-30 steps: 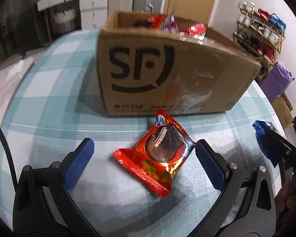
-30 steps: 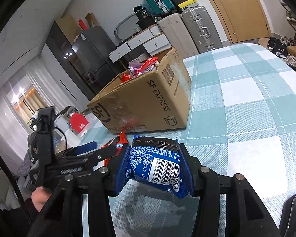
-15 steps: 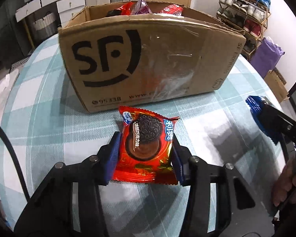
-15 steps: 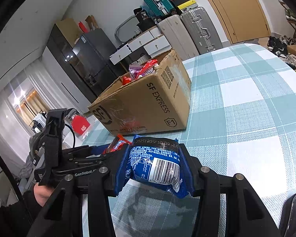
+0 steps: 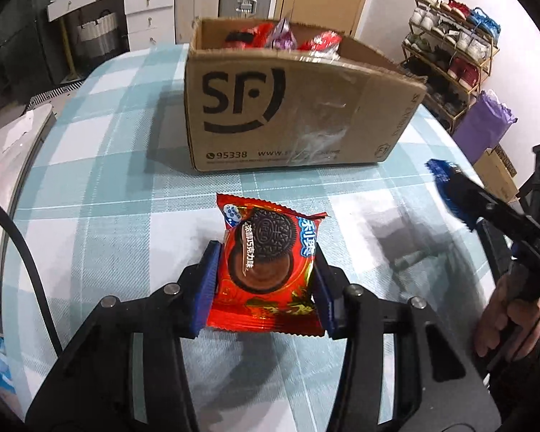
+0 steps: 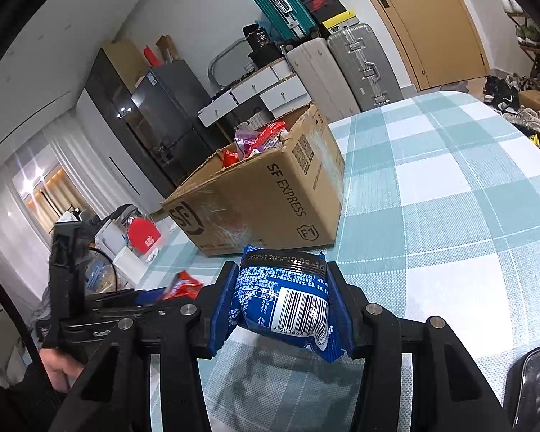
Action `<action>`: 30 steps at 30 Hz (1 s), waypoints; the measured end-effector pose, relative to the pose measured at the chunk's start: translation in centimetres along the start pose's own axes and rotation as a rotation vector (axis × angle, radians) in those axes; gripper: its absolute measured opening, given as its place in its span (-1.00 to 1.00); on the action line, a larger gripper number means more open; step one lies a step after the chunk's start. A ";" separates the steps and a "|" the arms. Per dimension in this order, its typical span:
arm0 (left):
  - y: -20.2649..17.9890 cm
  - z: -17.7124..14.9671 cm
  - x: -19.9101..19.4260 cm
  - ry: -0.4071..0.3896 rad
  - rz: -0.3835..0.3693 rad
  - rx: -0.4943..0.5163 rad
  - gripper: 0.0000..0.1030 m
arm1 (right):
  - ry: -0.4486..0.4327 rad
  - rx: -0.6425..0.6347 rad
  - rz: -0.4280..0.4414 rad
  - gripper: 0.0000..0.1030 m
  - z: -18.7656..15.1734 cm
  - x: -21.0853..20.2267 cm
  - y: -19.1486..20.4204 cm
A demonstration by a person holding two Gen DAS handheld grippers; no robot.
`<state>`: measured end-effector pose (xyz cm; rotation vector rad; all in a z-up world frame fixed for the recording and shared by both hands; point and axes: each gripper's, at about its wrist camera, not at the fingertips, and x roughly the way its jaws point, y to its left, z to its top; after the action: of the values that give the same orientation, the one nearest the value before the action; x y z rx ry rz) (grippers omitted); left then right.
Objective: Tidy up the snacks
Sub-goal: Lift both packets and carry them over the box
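While the checked tabletop point(image 5: 100, 165) is spreading under everything, the cardboard box point(image 5: 291, 108) is standing on it, open-topped, with snack packets showing over its rim. Nearer the camera, the left gripper point(image 5: 266, 284) is clamping the red cookie packet point(image 5: 268, 262) between its blue fingers point(image 5: 207, 288), having just closed on it, and is holding it above the cloth. The right gripper point(image 6: 282, 304) is squeezing the blue packet point(image 6: 288, 306), barcode up, short of the box.

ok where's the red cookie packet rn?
Left wrist view, centre: red cookie packet is clamped in the left gripper above the checked tablecloth, just short of the cardboard box.
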<state>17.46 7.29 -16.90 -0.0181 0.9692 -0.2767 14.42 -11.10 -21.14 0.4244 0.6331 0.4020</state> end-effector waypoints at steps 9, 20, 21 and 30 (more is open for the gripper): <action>-2.0 -0.1 -4.4 -0.079 -0.003 -0.002 -0.14 | 0.008 -0.049 -0.031 -0.05 -0.5 -0.4 1.4; -3.6 -0.4 -8.6 -0.135 -0.041 -0.004 -0.14 | -0.035 -0.128 0.019 -0.05 0.9 -4.1 5.2; -3.6 -0.3 -8.8 -0.137 -0.043 -0.004 -0.14 | -0.042 -0.137 0.027 -0.05 1.1 -4.5 5.7; -3.8 0.9 -13.4 -0.228 -0.084 0.002 -0.14 | -0.089 -0.191 0.091 -0.05 3.2 -8.2 9.9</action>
<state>10.22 6.70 -4.98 -0.0869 0.7426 -0.3457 8.19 -7.53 -10.01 0.2880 0.4848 0.5225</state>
